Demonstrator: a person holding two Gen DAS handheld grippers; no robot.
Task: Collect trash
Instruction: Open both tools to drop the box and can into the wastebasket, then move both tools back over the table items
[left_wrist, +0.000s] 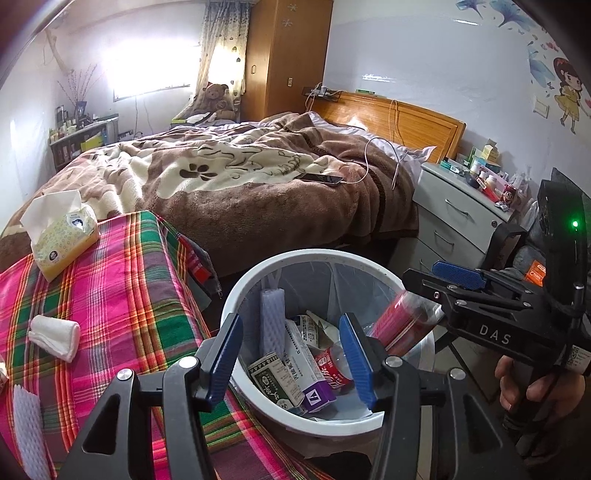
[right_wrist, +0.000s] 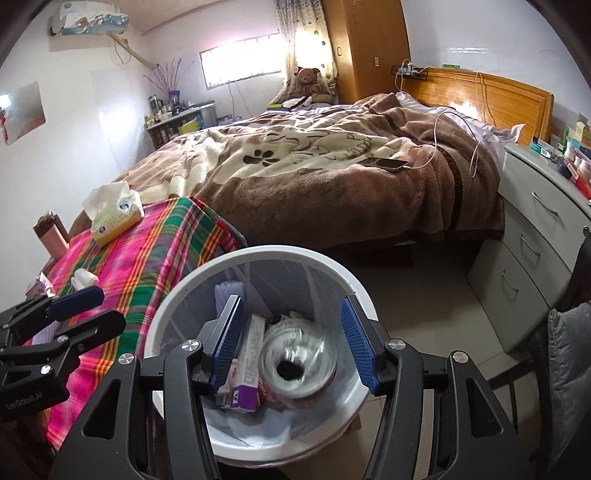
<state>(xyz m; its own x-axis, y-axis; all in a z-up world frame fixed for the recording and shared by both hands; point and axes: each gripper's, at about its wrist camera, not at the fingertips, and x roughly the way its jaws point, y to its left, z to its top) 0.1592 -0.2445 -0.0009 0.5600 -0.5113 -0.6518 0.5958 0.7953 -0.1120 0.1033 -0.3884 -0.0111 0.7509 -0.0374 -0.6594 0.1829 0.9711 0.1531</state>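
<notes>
Left wrist view: the left gripper (left_wrist: 291, 354) hangs wide and empty over the white bin (left_wrist: 236, 291) at lower centre, while a crumpled tissue (left_wrist: 55, 336) waits on the plaid cloth (left_wrist: 122, 280) at left.

Right wrist view: the right gripper (right_wrist: 293, 345) stands wide above the bin (right_wrist: 177, 295); a blurred can (right_wrist: 297, 365) appears to be dropping in. Best kept centred over the rim until the can settles.

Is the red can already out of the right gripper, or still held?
Out. The right gripper is open, and the blurred red can sits between its spread fingers, touching neither, above the trash bin.
</notes>
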